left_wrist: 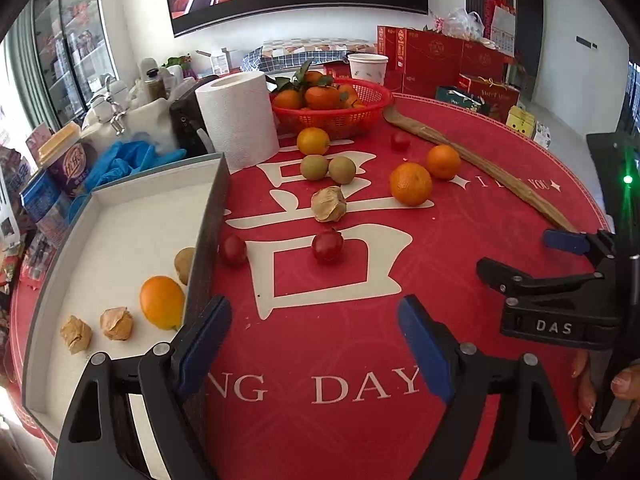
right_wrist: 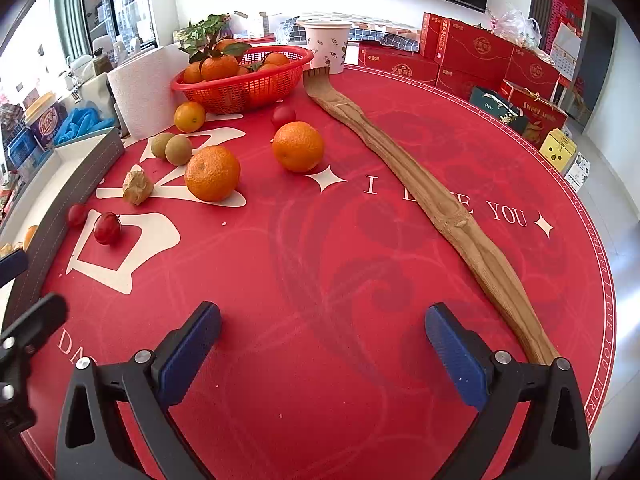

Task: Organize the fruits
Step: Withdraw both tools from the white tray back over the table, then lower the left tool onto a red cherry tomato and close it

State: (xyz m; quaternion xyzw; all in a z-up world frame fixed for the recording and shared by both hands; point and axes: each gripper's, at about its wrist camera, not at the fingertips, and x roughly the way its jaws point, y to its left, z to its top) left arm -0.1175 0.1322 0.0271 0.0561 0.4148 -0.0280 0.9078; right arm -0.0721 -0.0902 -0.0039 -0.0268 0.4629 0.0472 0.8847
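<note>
Fruits [left_wrist: 411,184], round and pebbly-skinned, dot the smooth red mat [left_wrist: 340,360]; both claws [left_wrist: 314,320] [right_wrist: 323,334] spread, empty.

1. A brown fruit [left_wrist: 184,265] in the box [left_wrist: 208,216] is half hidden behind the box wall.
2. The right gripper [left_wrist: 568,272] is cut off by the frame edge.
3. The wooden scratcher [right_wrist: 420,188] ends behind a gripper finger [right_wrist: 456,356].
4. Shelf goods [left_wrist: 72,48] are too blurred to tell.
</note>
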